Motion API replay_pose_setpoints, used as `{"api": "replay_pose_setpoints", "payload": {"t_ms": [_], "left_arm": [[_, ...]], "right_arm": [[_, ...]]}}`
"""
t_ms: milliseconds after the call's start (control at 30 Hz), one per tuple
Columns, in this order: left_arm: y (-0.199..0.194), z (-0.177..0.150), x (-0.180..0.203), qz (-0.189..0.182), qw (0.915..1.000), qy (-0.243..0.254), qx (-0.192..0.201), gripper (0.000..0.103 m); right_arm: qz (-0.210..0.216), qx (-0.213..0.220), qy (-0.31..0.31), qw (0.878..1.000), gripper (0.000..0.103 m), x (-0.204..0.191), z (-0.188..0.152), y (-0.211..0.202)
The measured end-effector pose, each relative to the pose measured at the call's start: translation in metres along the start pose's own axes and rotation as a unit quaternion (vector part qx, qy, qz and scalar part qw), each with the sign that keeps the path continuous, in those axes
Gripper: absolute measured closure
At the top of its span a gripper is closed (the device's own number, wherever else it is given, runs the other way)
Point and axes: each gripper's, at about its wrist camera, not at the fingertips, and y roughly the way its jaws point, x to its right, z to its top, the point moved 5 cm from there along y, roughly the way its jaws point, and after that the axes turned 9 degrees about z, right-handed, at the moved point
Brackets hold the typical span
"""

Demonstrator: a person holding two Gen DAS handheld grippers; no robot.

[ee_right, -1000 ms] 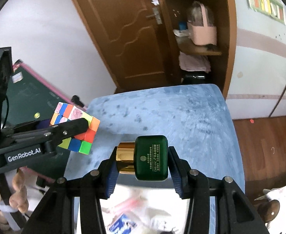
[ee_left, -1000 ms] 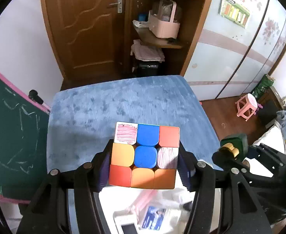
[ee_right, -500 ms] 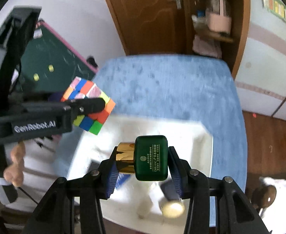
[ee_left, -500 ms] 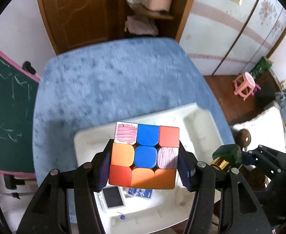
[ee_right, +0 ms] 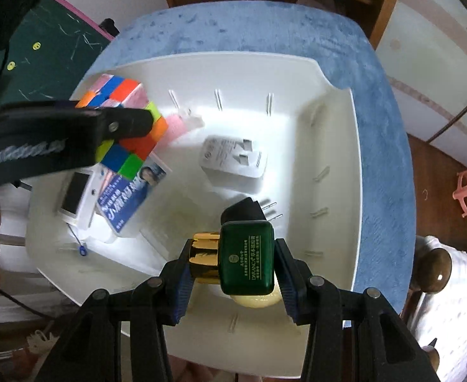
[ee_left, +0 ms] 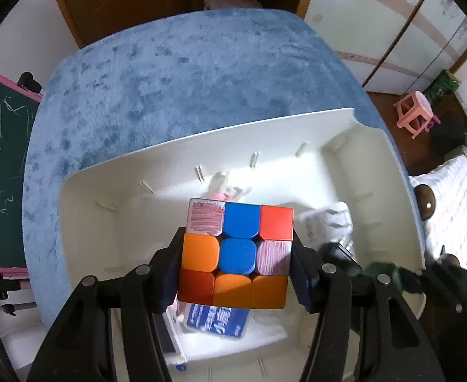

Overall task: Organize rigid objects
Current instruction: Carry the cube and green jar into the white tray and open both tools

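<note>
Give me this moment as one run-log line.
left tool: shut on puzzle cube | right tool: shut on green bottle | both above white bin | bin contents: white charger, black plug

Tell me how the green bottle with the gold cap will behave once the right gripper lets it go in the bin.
The green bottle looks rigid with flat faces, so it should probably lie still rather than roll. Its gold cap seems round and glossy, likely slippery. Held sideways over the white bin, it may knock the black plug below.
</note>
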Motion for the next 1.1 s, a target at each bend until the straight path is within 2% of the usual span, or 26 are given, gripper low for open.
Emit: {"api": "replay_pose_setpoints", "payload": {"t_ms": [167,267,367,433,467,500,567,700,867,1100], "left_arm": [[0.010,0.006,-0.002,0.001,0.9999,-0.015,-0.007,0.041],[0.010,0.009,0.000,-0.005,0.9997,-0.022,-0.009,0.041],[0.009,0.011,0.000,-0.015,0.9994,-0.031,-0.012,0.041],[0.008,0.011,-0.001,-0.018,0.9992,-0.034,-0.014,0.041],[0.006,0.012,-0.001,-0.020,0.9991,-0.035,-0.010,0.035],[0.001,0.014,-0.001,-0.024,0.9990,-0.037,-0.002,0.023],[-0.008,0.018,-0.001,-0.022,0.9989,-0.039,0.017,0.012],[-0.024,0.024,-0.003,-0.016,0.9986,-0.037,0.033,0.012],[-0.050,0.026,-0.012,-0.030,0.9971,-0.050,0.049,0.012],[-0.120,0.013,-0.034,-0.020,0.9928,-0.075,0.091,0.012]], "right_arm": [[-0.006,-0.014,-0.004,1.000,0.055,0.000,-0.002,0.004],[-0.004,-0.003,-0.004,1.000,0.054,0.000,0.002,0.000],[0.002,0.011,0.002,1.000,0.044,0.000,0.006,-0.010],[0.006,0.020,0.002,1.000,0.043,-0.001,0.008,-0.017],[0.006,0.025,0.000,1.000,0.043,-0.002,0.009,-0.021],[0.006,0.029,-0.003,1.000,0.043,-0.003,0.009,-0.024],[0.008,0.036,-0.007,0.999,0.043,-0.005,0.010,-0.030],[0.010,0.044,-0.013,0.999,0.043,-0.008,0.011,-0.040],[0.013,0.064,-0.025,0.998,0.043,-0.017,0.013,-0.057],[0.031,0.106,-0.035,0.993,0.043,-0.032,0.022,-0.105]]}}
